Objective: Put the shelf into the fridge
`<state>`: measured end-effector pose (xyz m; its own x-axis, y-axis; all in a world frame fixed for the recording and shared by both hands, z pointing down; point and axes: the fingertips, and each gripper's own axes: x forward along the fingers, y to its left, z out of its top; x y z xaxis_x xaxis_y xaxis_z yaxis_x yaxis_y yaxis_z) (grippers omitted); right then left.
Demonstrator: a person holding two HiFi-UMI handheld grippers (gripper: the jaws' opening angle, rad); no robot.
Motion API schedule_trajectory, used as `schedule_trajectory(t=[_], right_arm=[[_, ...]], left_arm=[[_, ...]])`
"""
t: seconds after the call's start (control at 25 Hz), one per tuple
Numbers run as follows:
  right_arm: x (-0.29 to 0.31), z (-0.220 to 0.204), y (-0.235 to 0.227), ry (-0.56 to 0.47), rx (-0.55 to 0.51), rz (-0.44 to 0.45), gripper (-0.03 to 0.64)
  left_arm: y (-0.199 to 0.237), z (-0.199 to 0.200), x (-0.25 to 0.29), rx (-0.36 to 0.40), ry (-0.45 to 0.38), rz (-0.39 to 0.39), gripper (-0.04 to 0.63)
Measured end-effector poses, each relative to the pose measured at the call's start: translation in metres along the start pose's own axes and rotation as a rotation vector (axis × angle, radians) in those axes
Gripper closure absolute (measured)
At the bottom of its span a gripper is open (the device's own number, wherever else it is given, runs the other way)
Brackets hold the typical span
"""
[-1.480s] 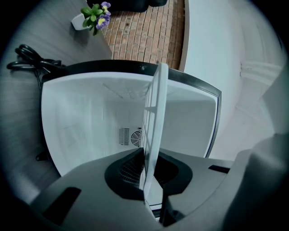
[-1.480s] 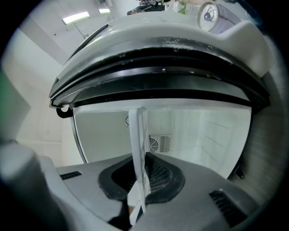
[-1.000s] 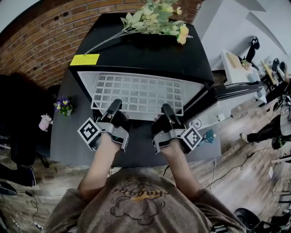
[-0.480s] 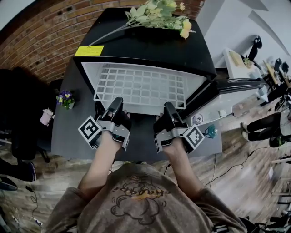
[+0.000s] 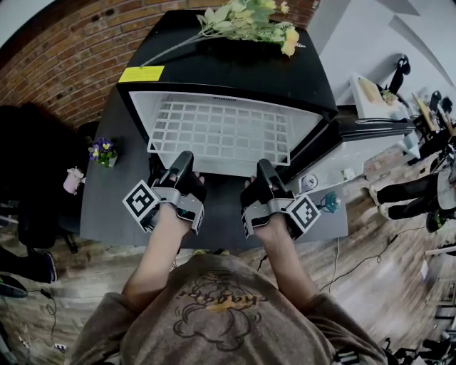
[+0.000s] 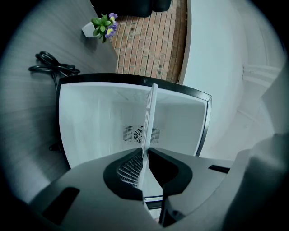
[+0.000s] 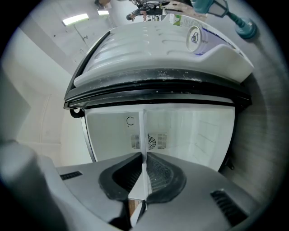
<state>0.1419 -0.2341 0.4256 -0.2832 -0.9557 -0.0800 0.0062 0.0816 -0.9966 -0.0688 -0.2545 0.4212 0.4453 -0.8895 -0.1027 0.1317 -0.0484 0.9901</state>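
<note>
In the mouth of the open fridge [image 5: 228, 71], the white wire shelf [image 5: 221, 135] lies roughly level, its grid reaching into the pale cavity and its near edge toward the person. Each gripper holds that near edge. The left gripper [image 5: 182, 160] has its fingers pinched on the edge left of the middle, and in the left gripper view the shelf [image 6: 151, 108] runs edge-on straight out from between the pads. The right gripper [image 5: 262, 168] has its fingers pressed on the edge right of the middle in the same way, with the shelf [image 7: 142, 128] seen as a thin line pointing at the vent [image 7: 149, 141] in the back wall.

The shelf looks light and stiff, a thin coated grid that is likely a little slick under the pads. Two holds set well apart on the front edge suit it, since they keep it from tipping or yawing. It would probably bind if pushed in skewed, so both sides should advance evenly.

The door [image 5: 360, 139] hangs open to the right, and artificial flowers [image 5: 249, 20] and a yellow sticker [image 5: 141, 73] lie on the black top
</note>
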Motion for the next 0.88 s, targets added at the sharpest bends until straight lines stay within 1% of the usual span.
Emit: schedule_trajectory(t=[0.2,0.4,0.64,0.88], right_arm=[[0.002,0.001,-0.001,-0.002,-0.008,-0.012,0.600],[0.019,0.010,0.001,-0.011,-0.055,-0.068,0.591],[0.004,0.003,-0.001,-0.017,-0.043,-0.053,0.591],[0.014,0.007,0.000,-0.019,-0.031,-0.052,0.591]], left_arm=[[0.001,0.001,0.002,-0.006,-0.001,0.008,0.545],[0.001,0.007,0.021,0.016,0.019,0.040,0.545],[0.001,0.002,0.007,0.007,0.023,0.019,0.545],[0.000,0.005,0.016,0.003,0.020,0.018,0.543]])
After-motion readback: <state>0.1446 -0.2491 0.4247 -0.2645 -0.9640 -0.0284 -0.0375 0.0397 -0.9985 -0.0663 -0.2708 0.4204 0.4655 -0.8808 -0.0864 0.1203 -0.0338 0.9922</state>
